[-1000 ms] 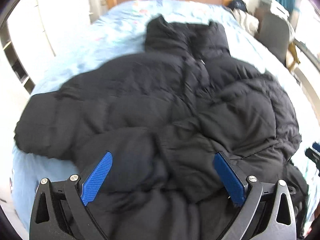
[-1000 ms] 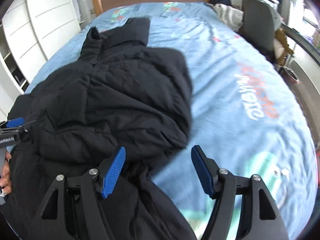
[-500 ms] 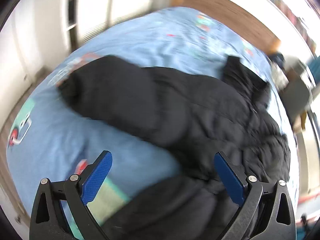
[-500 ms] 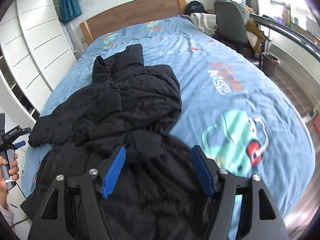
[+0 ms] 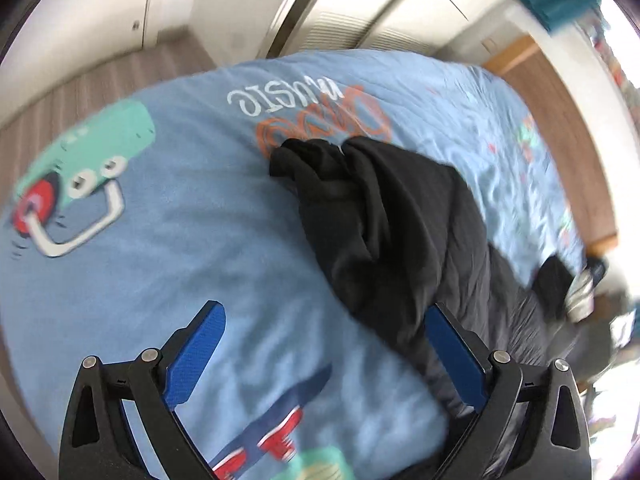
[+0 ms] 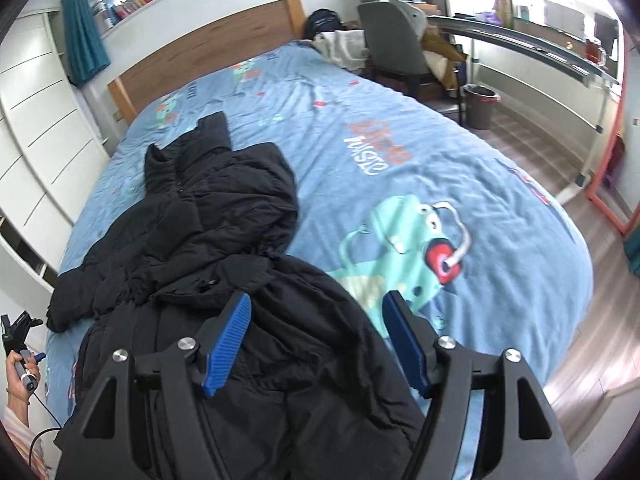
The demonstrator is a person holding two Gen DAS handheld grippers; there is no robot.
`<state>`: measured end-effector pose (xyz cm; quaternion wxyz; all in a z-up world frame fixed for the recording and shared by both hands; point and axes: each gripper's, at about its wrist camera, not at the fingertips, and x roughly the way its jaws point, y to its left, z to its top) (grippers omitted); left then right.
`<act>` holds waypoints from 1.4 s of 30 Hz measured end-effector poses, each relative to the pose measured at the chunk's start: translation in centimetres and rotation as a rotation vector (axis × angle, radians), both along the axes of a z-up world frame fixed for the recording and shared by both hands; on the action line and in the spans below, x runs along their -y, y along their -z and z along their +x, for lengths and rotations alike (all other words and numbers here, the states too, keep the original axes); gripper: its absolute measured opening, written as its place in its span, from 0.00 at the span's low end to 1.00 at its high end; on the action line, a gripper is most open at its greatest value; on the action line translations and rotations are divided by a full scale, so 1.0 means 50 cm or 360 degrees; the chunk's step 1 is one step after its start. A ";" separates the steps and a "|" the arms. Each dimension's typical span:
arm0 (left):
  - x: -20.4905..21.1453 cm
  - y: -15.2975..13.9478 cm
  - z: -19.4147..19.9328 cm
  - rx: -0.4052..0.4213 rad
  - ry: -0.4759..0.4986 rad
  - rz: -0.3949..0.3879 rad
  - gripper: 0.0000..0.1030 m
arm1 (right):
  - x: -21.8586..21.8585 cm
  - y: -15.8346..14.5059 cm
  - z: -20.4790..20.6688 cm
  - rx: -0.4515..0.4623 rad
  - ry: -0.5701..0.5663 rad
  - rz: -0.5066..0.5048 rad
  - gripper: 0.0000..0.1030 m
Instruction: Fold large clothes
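A black coat (image 6: pixel 192 240) sprawls across the left of a blue cartoon-print bed (image 6: pixel 400 128) — wooden headboard (image 6: pixel 208 48) behind. Both grippers' fingers (image 6: pixel 228 340) gape wide, empty; the left view has swung toward the sleeve (image 5: pixel 360 200).

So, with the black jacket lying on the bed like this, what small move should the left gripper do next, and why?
Probably bring the left gripper forward to the sleeve cuff and close on it. It is open and empty over the blue bed cover, and the black jacket has this sleeve stretched out sideways, unfolded. The right gripper is also open above the hem.
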<state>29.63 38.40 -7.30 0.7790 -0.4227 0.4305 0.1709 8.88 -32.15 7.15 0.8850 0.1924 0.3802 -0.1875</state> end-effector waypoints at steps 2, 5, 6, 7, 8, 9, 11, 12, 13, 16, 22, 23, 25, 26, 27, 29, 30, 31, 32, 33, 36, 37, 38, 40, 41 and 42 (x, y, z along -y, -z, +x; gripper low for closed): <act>-0.020 0.018 0.015 0.0068 -0.0046 -0.0125 0.94 | 0.005 -0.001 -0.004 -0.0019 0.0018 -0.0017 0.65; -0.032 0.036 0.037 0.0142 -0.0082 -0.0269 0.89 | 0.011 -0.004 -0.010 -0.0036 0.0048 -0.0036 0.65; -0.034 0.044 0.045 0.0168 -0.0096 -0.0318 0.86 | 0.013 -0.004 -0.011 -0.0040 0.0056 -0.0041 0.65; -0.036 0.052 0.054 0.0195 -0.0110 -0.0373 0.84 | 0.014 -0.004 -0.013 -0.0044 0.0062 -0.0045 0.65; -0.039 0.054 0.058 0.0202 -0.0116 -0.0396 0.79 | 0.015 -0.004 -0.014 -0.0048 0.0066 -0.0047 0.65; -0.039 0.060 0.065 0.0208 -0.0127 -0.0430 0.75 | 0.016 -0.003 -0.015 -0.0052 0.0070 -0.0048 0.65; -0.039 0.068 0.075 0.0217 -0.0145 -0.0484 0.68 | 0.018 0.002 -0.015 -0.0059 0.0073 -0.0044 0.65; -0.040 0.072 0.077 0.0211 -0.0157 -0.0502 0.61 | 0.019 0.004 -0.014 -0.0063 0.0073 -0.0042 0.65; -0.041 0.076 0.080 0.0212 -0.0164 -0.0526 0.57 | 0.020 0.009 -0.014 -0.0070 0.0072 -0.0039 0.65; -0.045 0.083 0.081 0.0255 -0.0179 -0.0606 0.35 | 0.020 0.021 -0.015 -0.0077 0.0070 -0.0028 0.65; -0.042 0.073 0.071 0.0354 -0.0165 -0.0628 0.10 | 0.018 0.030 -0.023 -0.0069 0.0053 -0.0022 0.65; -0.039 0.066 0.070 0.0376 -0.0153 -0.0617 0.09 | 0.018 0.029 -0.026 -0.0066 0.0051 -0.0027 0.65; -0.036 0.056 0.067 0.0409 -0.0130 -0.0601 0.08 | 0.020 0.026 -0.032 -0.0051 0.0052 -0.0027 0.65; -0.033 0.046 0.065 0.0430 -0.0118 -0.0589 0.07 | 0.023 0.024 -0.037 -0.0041 0.0058 -0.0026 0.65; -0.033 0.041 0.066 0.0442 -0.0110 -0.0583 0.07 | 0.026 0.022 -0.042 -0.0029 0.0065 -0.0024 0.65; -0.025 0.013 0.065 0.0482 -0.0077 -0.0543 0.06 | 0.033 0.018 -0.051 -0.0008 0.0079 -0.0015 0.65; -0.021 -0.001 0.068 0.0498 -0.0058 -0.0523 0.06 | 0.037 0.017 -0.056 0.0003 0.0087 -0.0010 0.65; -0.017 -0.013 0.067 0.0514 -0.0041 -0.0508 0.06 | 0.039 0.017 -0.060 0.0011 0.0093 -0.0008 0.65; -0.009 -0.035 0.067 0.0538 -0.0009 -0.0477 0.06 | 0.042 0.016 -0.065 0.0020 0.0099 -0.0006 0.65; -0.004 -0.047 0.070 0.0549 0.0011 -0.0453 0.06 | 0.046 0.015 -0.070 0.0032 0.0108 0.0000 0.65; 0.033 -0.118 0.072 0.0623 0.0138 -0.0347 0.05 | 0.055 0.014 -0.082 0.0067 0.0125 0.0020 0.65; 0.044 -0.137 0.072 0.0644 0.0171 -0.0325 0.05 | 0.059 0.013 -0.087 0.0079 0.0132 0.0024 0.65; 0.060 -0.161 0.072 0.0670 0.0215 -0.0295 0.05 | 0.062 0.013 -0.090 0.0089 0.0138 0.0027 0.65; 0.088 -0.200 0.075 0.0703 0.0286 -0.0236 0.05 | 0.069 0.013 -0.100 0.0115 0.0146 0.0037 0.65; 0.100 -0.217 0.078 0.0716 0.0315 -0.0209 0.05 | 0.074 0.015 -0.105 0.0125 0.0151 0.0046 0.65; 0.122 -0.242 0.079 0.0736 0.0365 -0.0172 0.05 | 0.077 0.016 -0.110 0.0130 0.0157 0.0054 0.65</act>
